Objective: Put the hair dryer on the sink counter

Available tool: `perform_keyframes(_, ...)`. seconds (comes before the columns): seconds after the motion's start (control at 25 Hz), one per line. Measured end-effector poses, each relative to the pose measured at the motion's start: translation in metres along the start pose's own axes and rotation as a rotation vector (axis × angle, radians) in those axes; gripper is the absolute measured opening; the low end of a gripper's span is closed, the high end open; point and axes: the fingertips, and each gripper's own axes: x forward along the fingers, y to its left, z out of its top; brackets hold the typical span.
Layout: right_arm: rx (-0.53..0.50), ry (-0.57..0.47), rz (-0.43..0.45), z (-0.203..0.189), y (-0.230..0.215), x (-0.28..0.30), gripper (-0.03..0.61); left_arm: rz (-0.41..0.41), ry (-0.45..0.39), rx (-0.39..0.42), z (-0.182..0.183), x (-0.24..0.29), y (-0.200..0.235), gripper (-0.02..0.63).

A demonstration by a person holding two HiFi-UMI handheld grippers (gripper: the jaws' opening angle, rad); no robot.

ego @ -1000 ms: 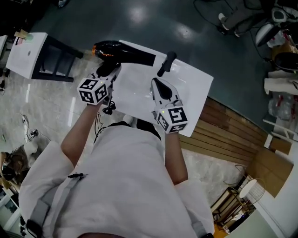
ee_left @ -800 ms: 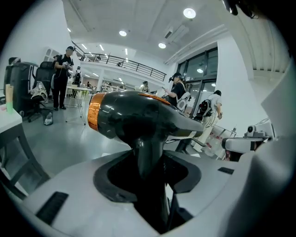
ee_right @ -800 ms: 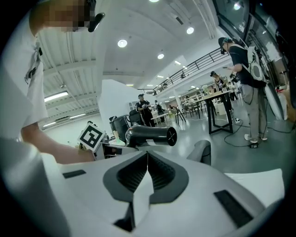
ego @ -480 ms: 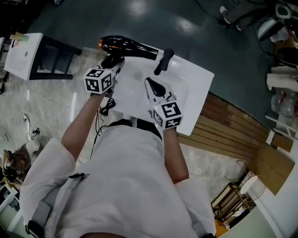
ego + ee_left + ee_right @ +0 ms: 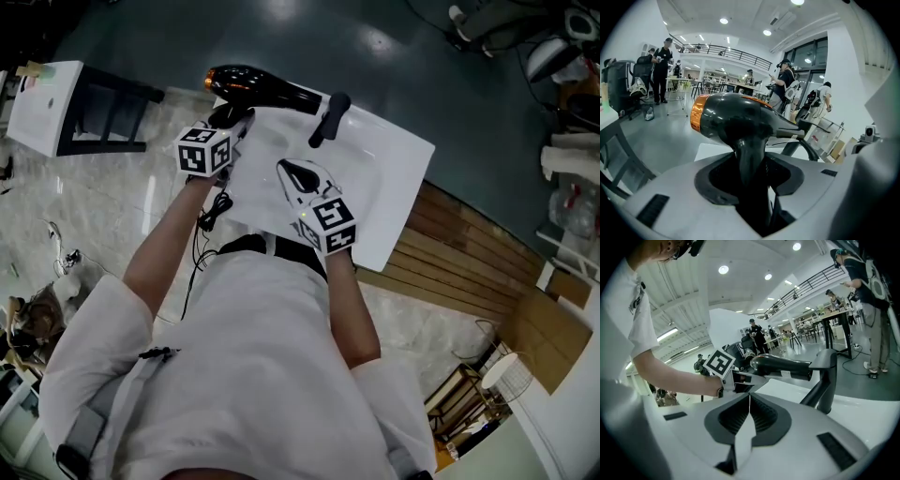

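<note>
**Dryer gripped by the left tool, beside the faucet**

The left tool [image 5: 750,176] is closed on the black handle of the dryer [image 5: 733,117]. The handle is clamped between both pads and stands roughly upright out of the jaws. The right tool [image 5: 749,401] is shut, its pads pressed together with nothing between them.

The dryer's glossy black body is seen above the left tool, with an orange ring at its rear end. In the head view the dryer is carried left of the faucet [image 5: 328,117]. Its barrel is pointed toward the faucet, and its front end is just beside the faucet's top. The orange-ringed rear is the part farthest from the faucet, out past the edge of the table [image 5: 394,178]. Whether the dryer touches the table cannot be told. A dark cord [image 5: 216,211] is seen hanging below the left tool, left of the faucet and off the table's edge.

The right tool is held over the white table on the near side of the faucet, apart from it, and is pointed toward the dryer. The black faucet is set near the table's far edge.

Wooden planks [image 5: 459,267] are laid on the floor right of the faucet, beyond the table. A small white stand [image 5: 42,98] with a dark frame is seen well left of the faucet. People are seen standing far behind the faucet in both gripper views.
</note>
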Motion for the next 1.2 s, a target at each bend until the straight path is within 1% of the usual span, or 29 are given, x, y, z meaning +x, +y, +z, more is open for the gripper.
perform_keyframes(0.24, -0.002, 0.056, 0.035, -0.018, 0.002, 0.012, 0.008, 0.02, 0.03, -0.012, -0.01, 0.013, 0.008, 0.175)
perform_keyframes(0.4, -0.032, 0.081, 0.031, -0.023, 0.0, 0.019, 0.008, 0.026, 0.05, -0.016, -0.018, 0.02, 0.01, 0.175)
perform_keyframes(0.64, -0.003, 0.054, 0.03, -0.02, -0.007, 0.025, 0.008, 0.034, 0.086, -0.031, -0.029, 0.034, 0.016, 0.175)
perform_keyframes(0.84, 0.01, 0.043, -0.009, -0.018, -0.019, 0.03, 0.008, 0.034, 0.12, -0.042, -0.038, 0.044, 0.019, 0.175)
perform_keyframes(1.2, 0.046, 0.04, 0.0, -0.02, -0.024, 0.034, 0.008, 0.029, 0.175, -0.072, -0.05, 0.057, 0.027, 0.175)
